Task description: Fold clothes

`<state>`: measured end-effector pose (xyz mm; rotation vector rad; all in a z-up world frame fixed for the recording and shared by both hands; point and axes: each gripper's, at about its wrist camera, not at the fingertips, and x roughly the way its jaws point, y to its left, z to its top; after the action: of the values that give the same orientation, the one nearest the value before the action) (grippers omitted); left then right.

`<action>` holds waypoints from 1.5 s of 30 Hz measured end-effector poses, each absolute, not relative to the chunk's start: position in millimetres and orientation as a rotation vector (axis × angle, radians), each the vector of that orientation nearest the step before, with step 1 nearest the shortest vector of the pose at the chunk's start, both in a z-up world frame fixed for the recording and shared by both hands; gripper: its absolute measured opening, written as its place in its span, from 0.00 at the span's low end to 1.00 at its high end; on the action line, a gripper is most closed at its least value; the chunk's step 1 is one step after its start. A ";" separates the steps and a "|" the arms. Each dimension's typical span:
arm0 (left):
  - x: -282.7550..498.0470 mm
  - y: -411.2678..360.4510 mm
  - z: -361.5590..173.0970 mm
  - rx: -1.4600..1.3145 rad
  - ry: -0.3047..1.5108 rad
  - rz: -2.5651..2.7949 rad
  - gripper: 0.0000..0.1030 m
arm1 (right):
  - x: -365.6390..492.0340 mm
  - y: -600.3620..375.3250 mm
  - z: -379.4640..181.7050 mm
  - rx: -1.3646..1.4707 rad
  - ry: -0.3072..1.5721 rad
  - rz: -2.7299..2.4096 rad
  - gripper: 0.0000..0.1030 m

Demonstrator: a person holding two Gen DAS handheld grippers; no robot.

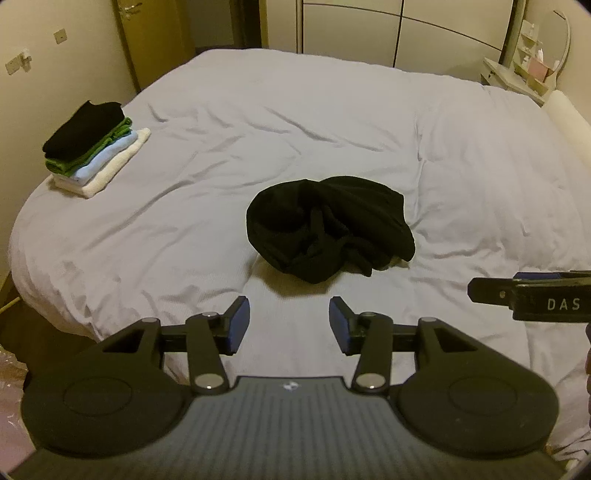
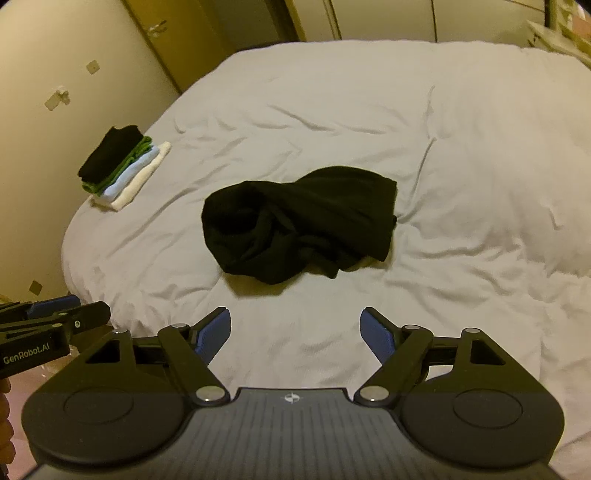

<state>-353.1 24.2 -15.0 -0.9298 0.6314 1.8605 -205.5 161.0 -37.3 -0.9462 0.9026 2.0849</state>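
Note:
A crumpled black garment [image 1: 328,229] lies in a heap in the middle of the white bed [image 1: 258,122]; it also shows in the right wrist view [image 2: 299,225]. My left gripper [image 1: 290,321] is open and empty, hovering above the bed's near edge, short of the garment. My right gripper [image 2: 295,336] is open and empty, also short of the garment. The right gripper shows at the right edge of the left wrist view [image 1: 480,290], and the left gripper shows at the left edge of the right wrist view [image 2: 88,314].
A stack of folded clothes [image 1: 92,147], black on top, then green, light blue and white, sits near the bed's left edge [image 2: 122,170]. A wardrobe [image 1: 406,29] stands behind the bed and a shelf [image 1: 524,70] at the back right. A wall runs along the left.

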 end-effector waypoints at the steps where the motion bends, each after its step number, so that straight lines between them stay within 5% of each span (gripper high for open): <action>1: -350.1 22.0 -13.5 -0.924 0.629 1.865 0.43 | -203.7 158.6 -35.7 -0.942 0.896 2.094 0.78; 22: -355.1 39.1 -14.9 -0.924 0.620 1.881 0.48 | -204.8 170.8 -32.6 -0.906 0.866 2.119 0.80; 45: -563.7 201.9 -133.4 -1.130 0.770 1.548 0.62 | -279.0 285.6 -150.3 -0.923 1.231 1.588 0.82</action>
<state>-563.7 201.9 -133.4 -1.1302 0.7698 1.5479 -279.0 285.6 -150.3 -0.9225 1.2315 1.5876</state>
